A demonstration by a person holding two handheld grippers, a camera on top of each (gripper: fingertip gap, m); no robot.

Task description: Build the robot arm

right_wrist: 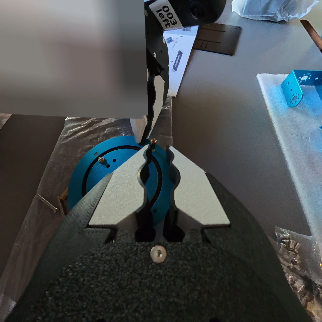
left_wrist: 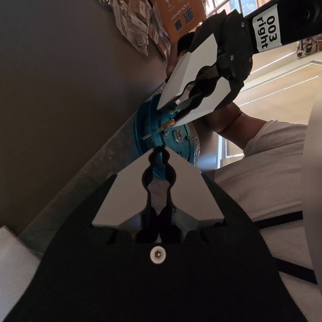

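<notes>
A round blue metal disc (right_wrist: 111,172) lies on a sheet of clear plastic film (right_wrist: 52,174) on a grey table (right_wrist: 217,122). The left gripper (left_wrist: 159,148) has its jaws nearly together, tips pinching the disc's rim. The right gripper (right_wrist: 157,148) hangs over the disc with its jaws a little apart; in the left wrist view its tips meet a brass standoff (left_wrist: 167,124) standing on the disc, though whether they grip it is unclear. Just beside the disc's edge lie a loose long screw (right_wrist: 47,203) and another brass post (right_wrist: 63,194). Well beyond the disc sit a blue bracket (right_wrist: 296,90) on white foam (right_wrist: 287,139), a black plate (right_wrist: 217,40) and a printed booklet (right_wrist: 179,57).
</notes>
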